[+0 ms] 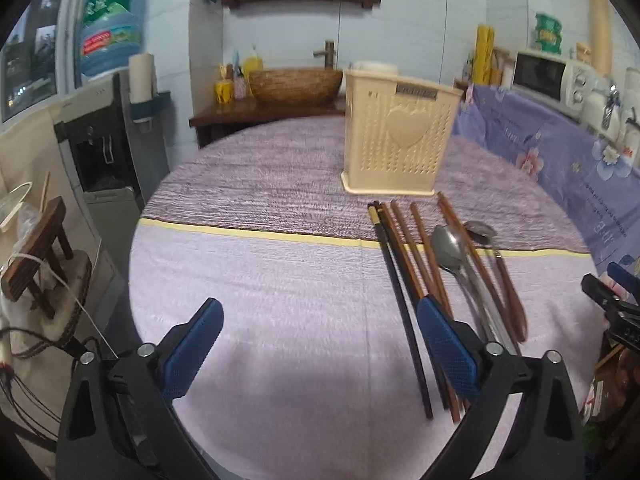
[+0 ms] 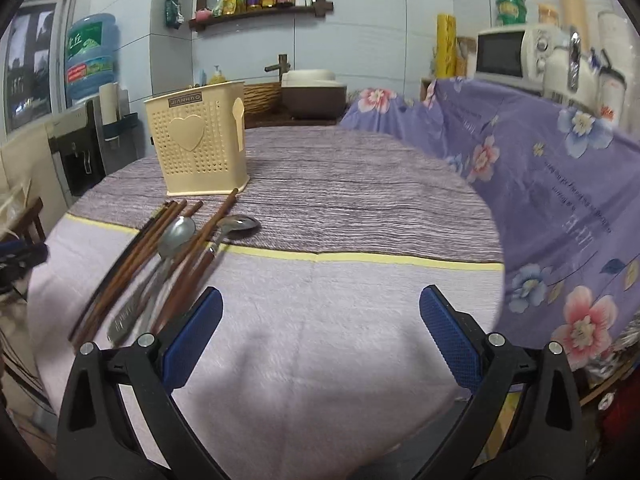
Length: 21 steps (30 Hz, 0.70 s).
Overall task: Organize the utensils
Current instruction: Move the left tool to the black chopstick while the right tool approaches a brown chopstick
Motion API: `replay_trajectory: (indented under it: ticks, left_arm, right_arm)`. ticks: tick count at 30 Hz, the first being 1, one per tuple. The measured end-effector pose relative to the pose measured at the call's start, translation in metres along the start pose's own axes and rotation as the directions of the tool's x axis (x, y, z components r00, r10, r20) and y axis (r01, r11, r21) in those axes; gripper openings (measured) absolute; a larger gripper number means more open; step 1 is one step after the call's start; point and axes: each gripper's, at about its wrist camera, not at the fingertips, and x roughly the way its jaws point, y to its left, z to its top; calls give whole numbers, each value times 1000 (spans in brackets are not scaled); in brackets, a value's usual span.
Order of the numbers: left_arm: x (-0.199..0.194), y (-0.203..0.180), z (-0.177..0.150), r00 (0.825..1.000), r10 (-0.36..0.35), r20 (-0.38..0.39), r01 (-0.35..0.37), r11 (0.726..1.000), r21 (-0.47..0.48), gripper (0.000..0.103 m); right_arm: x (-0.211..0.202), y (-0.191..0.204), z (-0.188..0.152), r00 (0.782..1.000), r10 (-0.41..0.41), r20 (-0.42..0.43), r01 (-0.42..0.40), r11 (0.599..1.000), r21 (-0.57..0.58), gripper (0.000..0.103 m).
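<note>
A cream plastic utensil holder with a heart on its front stands upright at the far side of the round table; it also shows in the right wrist view. In front of it lie several brown chopsticks, a metal spoon and a wood-handled spoon, side by side; the right wrist view shows the chopsticks and the metal spoon. My left gripper is open and empty, its right finger over the chopsticks' near ends. My right gripper is open and empty, to the right of the utensils.
The table has a lilac and purple striped cloth. A flowered purple cloth covers a counter on the right, with a microwave on it. A water dispenser and a wooden stool are on the left.
</note>
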Motion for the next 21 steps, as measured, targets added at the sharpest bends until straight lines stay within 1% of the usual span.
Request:
replay_trajectory:
  ticks: [1,2,3,4,8,10,15,17,19,21]
  left_arm:
    - [9,0,7,999,-19,-26,19,1000,2,84]
    - [18,-2,14,998,-41,-54,41,999,3,82]
    - [25,-4,18,996,-48,-78,49,999,8,78]
    - [33,-7,22,994,-47,-103,49,999,17,72]
    - [52,-18,29,984,-76,-162,81,996,27,63]
    - [60,-25,30,980,-58,-191,70,996,53,54]
    - [74,-33,27,967,-41,-250,61,996,72,46]
    - [76,-35,27,964,-49,-261,67,996,63,46]
    - [76,-39,27,967,-16,-255,41,995,90,45]
    - [78,-41,25,964,-6,-266,34,994,103,43]
  right_arm:
    - [5,4,4,1000,21,-13,-21,1000,-2,97]
    - [8,8,7,999,38,-23,-38,999,-4,97]
    - [11,13,10,999,42,-24,-42,999,-8,97]
    - [13,17,12,999,42,-21,-42,999,-14,97]
    - [20,27,21,999,45,-24,-46,998,-40,97]
    - [24,30,23,998,46,-35,-48,998,-50,97]
    - [27,35,26,998,48,-40,-51,996,-71,97]
    - [28,35,25,998,48,-44,-51,996,-70,97]
    - [30,36,25,998,46,-53,-49,997,-66,97]
    - [31,37,26,997,49,-59,-53,996,-68,97]
